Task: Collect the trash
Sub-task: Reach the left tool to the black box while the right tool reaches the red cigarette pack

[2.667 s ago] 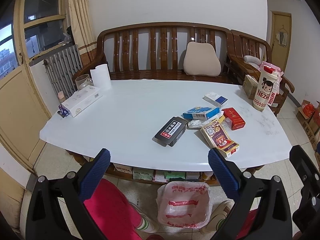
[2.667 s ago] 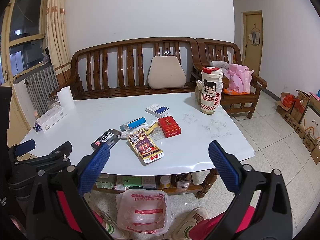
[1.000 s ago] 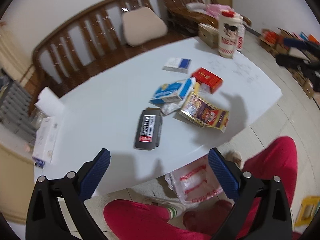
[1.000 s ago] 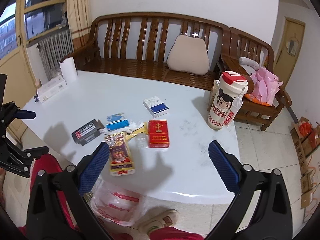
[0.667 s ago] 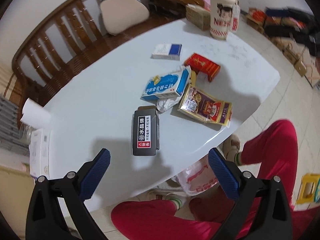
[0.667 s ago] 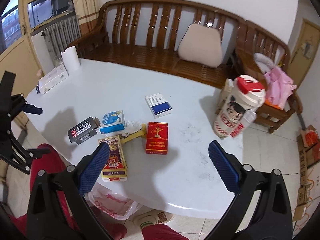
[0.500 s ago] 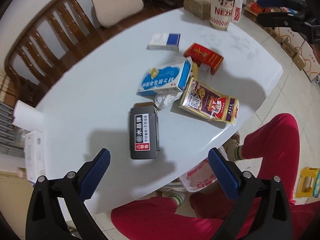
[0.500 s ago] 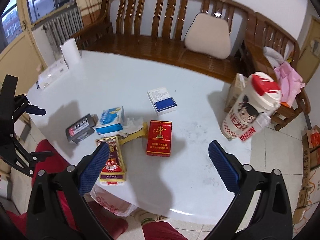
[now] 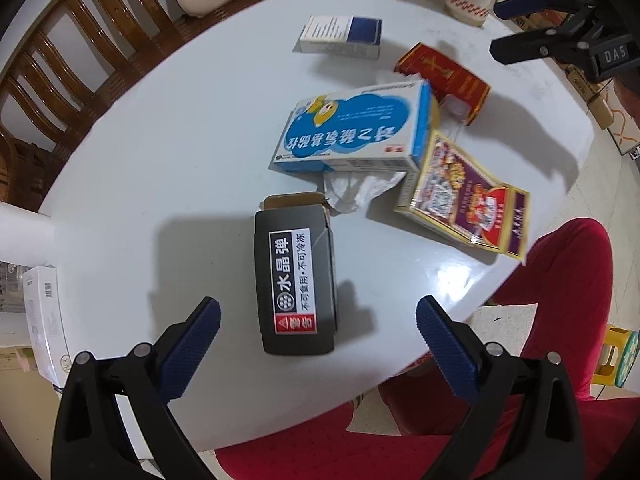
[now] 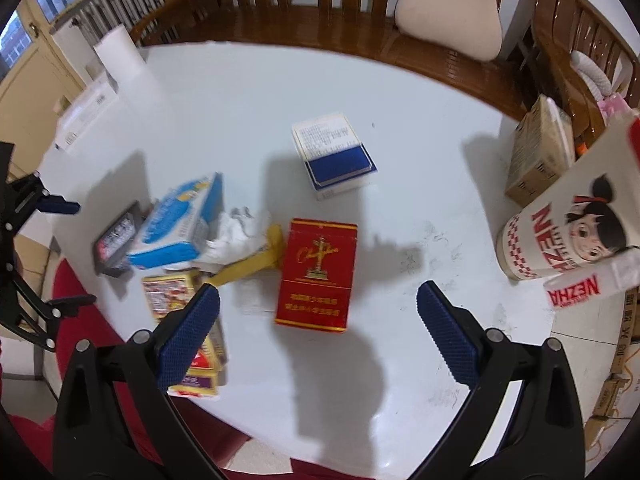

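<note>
Empty packaging lies on the white table (image 9: 160, 152). A black box (image 9: 295, 276) lies just ahead of my open, empty left gripper (image 9: 318, 322), between its fingers' lines. Beyond it are a blue-and-white box (image 9: 352, 132), crumpled tissue (image 9: 356, 190), a yellow-purple packet (image 9: 464, 196), a red box (image 9: 444, 74) and a white-and-blue box (image 9: 340, 36). My open, empty right gripper (image 10: 318, 318) hovers over the red box (image 10: 318, 274). The blue-and-white box (image 10: 180, 222), tissue (image 10: 234, 236), black box (image 10: 116, 240) and white-and-blue box (image 10: 334, 156) show there too.
A tall NEZHA tumbler (image 10: 572, 220) stands at the table's right end beside a carton (image 10: 538, 152). A paper roll (image 10: 118, 54) and a white box (image 10: 84, 114) sit at the left end. A wooden bench (image 10: 360, 8) with a cushion (image 10: 450, 10) runs behind. Red-trousered legs (image 9: 560, 280) are at the near edge.
Both grippers have risen from below table level and moved forward over the table, tilting down. The left closed in above the black box, the right above the red box. Both stayed open.
</note>
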{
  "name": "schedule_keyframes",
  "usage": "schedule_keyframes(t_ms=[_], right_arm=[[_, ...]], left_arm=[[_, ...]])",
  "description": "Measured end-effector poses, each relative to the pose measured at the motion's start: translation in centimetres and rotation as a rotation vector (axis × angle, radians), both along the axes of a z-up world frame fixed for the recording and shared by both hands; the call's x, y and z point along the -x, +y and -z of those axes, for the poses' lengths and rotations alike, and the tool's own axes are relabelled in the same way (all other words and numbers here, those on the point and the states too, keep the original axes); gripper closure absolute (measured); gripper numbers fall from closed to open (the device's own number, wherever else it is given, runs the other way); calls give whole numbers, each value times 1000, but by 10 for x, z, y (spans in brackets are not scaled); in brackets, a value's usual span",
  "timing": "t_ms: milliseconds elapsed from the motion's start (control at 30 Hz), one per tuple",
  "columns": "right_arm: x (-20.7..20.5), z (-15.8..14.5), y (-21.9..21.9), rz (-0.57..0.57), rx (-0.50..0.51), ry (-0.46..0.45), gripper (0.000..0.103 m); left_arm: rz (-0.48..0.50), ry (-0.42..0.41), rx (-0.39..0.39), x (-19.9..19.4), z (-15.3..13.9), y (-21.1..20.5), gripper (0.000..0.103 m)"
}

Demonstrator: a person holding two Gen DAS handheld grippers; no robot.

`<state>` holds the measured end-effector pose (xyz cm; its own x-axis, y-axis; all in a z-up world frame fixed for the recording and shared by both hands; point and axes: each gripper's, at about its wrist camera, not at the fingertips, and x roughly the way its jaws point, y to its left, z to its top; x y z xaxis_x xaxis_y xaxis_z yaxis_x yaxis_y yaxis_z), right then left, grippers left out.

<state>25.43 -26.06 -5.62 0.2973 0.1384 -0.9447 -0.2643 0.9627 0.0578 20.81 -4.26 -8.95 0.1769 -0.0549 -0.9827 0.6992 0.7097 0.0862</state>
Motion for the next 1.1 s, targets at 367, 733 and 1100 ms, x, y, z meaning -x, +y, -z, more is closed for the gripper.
schedule_keyframes(t_ms=[367, 733, 1100], right_arm=[[-26, 49, 1, -28, 3, 104, 13], [-43, 73, -12, -18, -29, 184, 23], [-46, 76, -7, -40, 51, 158, 31]], left_arm=[[4, 59, -17, -22, 34, -2, 7], [-5, 132, -20, -37, 59, 4, 7], [-46, 145, -22, -51, 69, 5, 7]])
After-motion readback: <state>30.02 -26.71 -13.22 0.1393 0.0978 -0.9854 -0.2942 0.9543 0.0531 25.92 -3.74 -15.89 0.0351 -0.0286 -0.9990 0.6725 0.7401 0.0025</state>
